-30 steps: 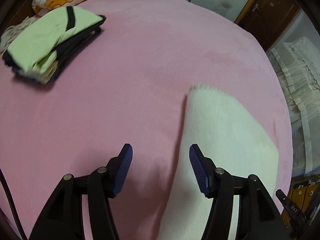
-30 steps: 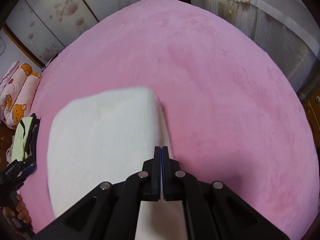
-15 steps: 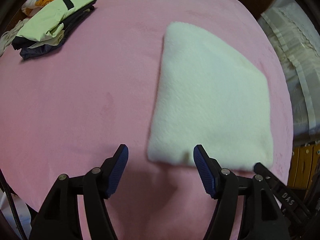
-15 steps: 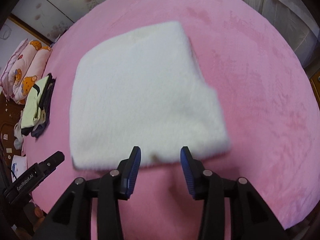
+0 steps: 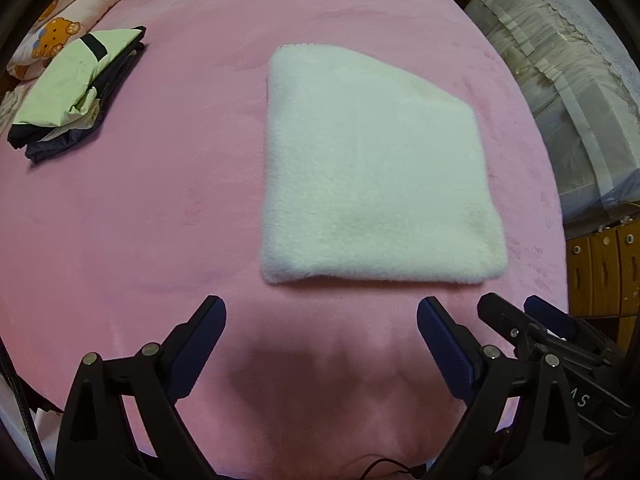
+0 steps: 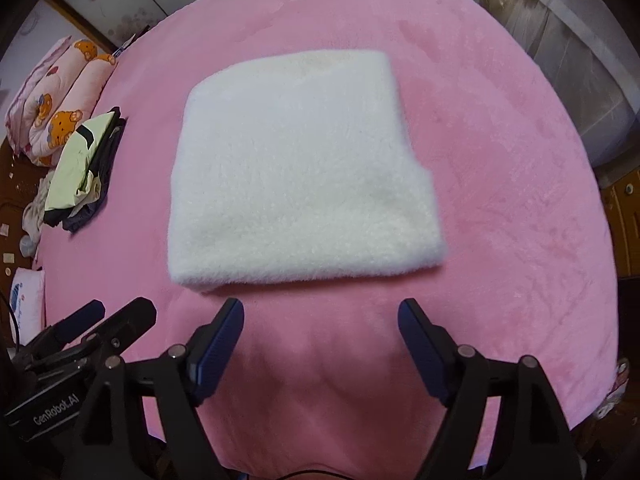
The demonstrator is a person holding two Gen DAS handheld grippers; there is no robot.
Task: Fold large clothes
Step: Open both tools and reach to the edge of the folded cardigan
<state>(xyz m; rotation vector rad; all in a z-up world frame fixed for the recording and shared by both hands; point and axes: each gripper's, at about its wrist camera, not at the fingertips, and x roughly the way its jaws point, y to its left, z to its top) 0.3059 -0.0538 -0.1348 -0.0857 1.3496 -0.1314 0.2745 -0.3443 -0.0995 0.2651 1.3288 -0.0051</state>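
The white fleece garment (image 5: 376,176) lies folded into a squarish pad on the pink bedspread (image 5: 160,200), its near edge running crosswise just ahead of both my claws. My left gripper (image 5: 322,344) has just been opening and stands wide with nothing between its pads; my right gripper (image 6: 320,340) likewise has just spread, empty. From the left claw the pad sits ahead and rightward; from the right, ahead and slightly leftward, so I judge neither nearer. A folded green-and-dark pile (image 5: 76,92) rests well apart on the left.
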